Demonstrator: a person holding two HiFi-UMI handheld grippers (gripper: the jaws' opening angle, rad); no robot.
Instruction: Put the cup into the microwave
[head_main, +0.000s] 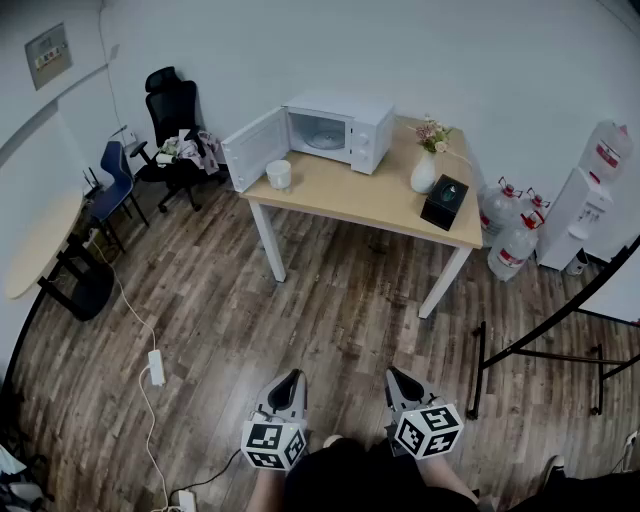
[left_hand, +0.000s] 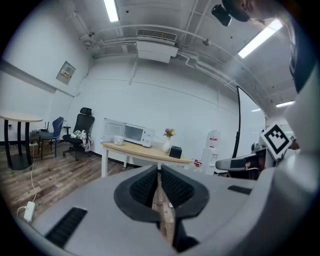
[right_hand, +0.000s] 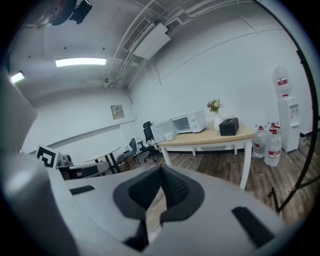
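Your left gripper (head_main: 290, 378) and right gripper (head_main: 398, 375) are low before you, jaws closed together on nothing. Well ahead, the cup (head_main: 279, 175) stands near the tabletop's (head_main: 360, 195) front left corner, beside the microwave's (head_main: 335, 128) open door.

Left tongs (head_main: 292, 378) and right tongs (head_main: 394, 375) sit closed, empty, side by side.

No lettering is legible anywhere in the room. Red labels on the water bottles (head_main: 515, 245) and the water dispenser (head_main: 590, 195), far right of the microwave (head_main: 335, 130), are too small to read. So is the wall panel (head_main: 48, 55) far to its left.
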